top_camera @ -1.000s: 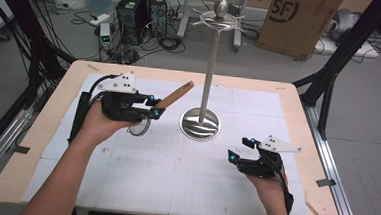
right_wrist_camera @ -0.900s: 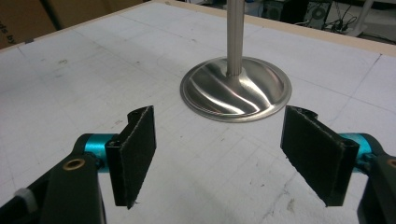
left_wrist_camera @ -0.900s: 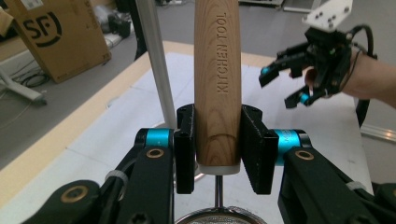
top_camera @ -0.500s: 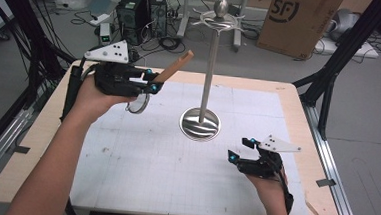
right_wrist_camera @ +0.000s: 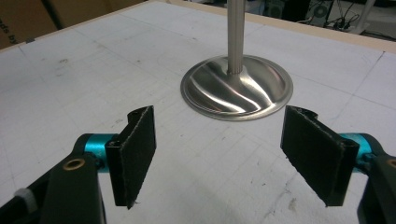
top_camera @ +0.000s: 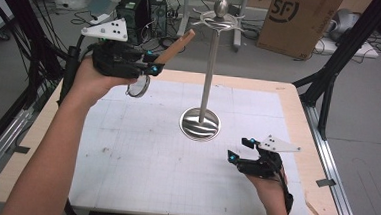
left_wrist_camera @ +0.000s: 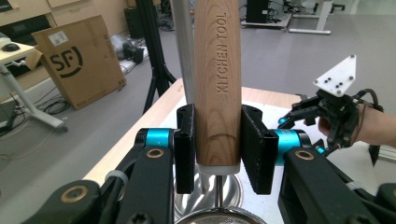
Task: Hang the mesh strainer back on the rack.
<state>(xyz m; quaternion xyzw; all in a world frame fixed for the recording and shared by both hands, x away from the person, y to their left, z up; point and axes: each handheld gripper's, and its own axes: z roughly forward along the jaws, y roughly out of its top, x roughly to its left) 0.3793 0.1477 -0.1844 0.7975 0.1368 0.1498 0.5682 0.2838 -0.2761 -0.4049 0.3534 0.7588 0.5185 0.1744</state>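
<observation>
You're holding the strainer (top_camera: 138, 87) aloft, left gripper (top_camera: 153, 68) clenching its stiff wooden handle (left_wrist_camera: 217, 84) near the stand (top_camera: 210, 63); it's looking light. Right gripper (top_camera: 231, 157) is idling released over the counter (top_camera: 125, 153).

Wooden handle (left_wrist_camera: 218, 84) cut off by the top edge in the left gripper view; strainer's mesh ring (left_wrist_camera: 219, 218) cropped at the bottom edge there. Stand's pole (right_wrist_camera: 236, 32) cut by the top edge in the right gripper view. Strainer's mesh (top_camera: 138, 86) too small to resolve from above.
</observation>
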